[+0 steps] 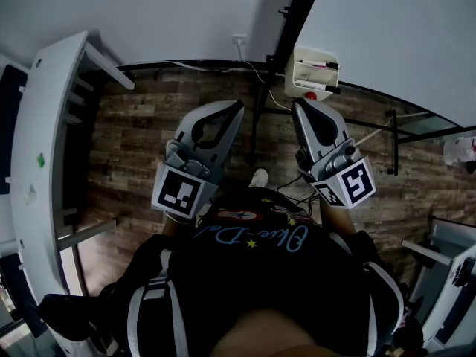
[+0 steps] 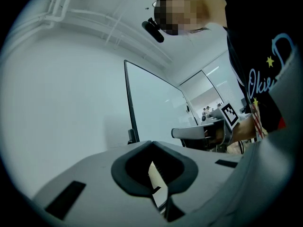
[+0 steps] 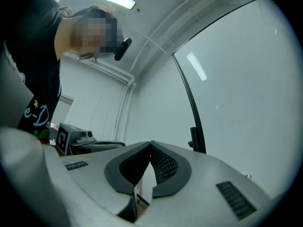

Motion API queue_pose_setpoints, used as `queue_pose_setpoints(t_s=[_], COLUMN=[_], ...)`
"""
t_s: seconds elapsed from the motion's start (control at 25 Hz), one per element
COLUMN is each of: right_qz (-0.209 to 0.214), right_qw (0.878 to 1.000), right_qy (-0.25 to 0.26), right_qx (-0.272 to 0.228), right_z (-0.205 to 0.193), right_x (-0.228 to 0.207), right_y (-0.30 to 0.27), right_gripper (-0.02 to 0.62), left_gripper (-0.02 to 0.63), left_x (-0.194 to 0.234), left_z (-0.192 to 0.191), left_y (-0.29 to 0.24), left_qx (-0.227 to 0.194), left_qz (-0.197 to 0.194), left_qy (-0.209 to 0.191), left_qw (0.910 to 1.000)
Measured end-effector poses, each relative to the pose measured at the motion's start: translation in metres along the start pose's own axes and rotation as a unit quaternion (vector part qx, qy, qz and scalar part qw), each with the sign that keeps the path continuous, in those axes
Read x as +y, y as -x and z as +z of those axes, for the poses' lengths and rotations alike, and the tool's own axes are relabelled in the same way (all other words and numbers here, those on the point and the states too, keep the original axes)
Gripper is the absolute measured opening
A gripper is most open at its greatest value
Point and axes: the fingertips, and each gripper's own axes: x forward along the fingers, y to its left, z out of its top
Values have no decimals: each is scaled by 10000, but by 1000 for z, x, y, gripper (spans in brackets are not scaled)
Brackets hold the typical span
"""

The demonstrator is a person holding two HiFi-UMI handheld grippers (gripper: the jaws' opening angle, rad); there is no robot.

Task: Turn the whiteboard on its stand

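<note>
Head view: grey left gripper [image 1: 239, 104] and grey right gripper [image 1: 295, 104] are held side by side at the chest, aimed toward the big white black-framed whiteboard [image 1: 401, 28] up ahead on the right. Left gripper view: tips pinched together, holding nothing. Right gripper view: same deal, tips meeting, empty, board just beyond

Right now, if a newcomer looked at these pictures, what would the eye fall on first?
The large whiteboard fills the upper right of the head view, with a white marker tray at its left edge. Before it, the left gripper and the right gripper are held side by side above the wood-pattern floor, both with jaws together and empty.
</note>
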Motion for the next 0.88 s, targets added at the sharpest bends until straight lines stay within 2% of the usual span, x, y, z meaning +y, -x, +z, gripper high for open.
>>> queue_pose_setpoints(t_s=[0.88], right_qz=[-3], right_qw=[10000], right_qy=[-5], right_qx=[-49], right_z=[-4], right_x=[-54], right_y=[-7], right_gripper=[34], left_gripper=[25], left_x=[8], left_z=[-12], left_y=[-52], left_qx=[20], left_qz=[-87], left_qy=[106], left_qw=[9999])
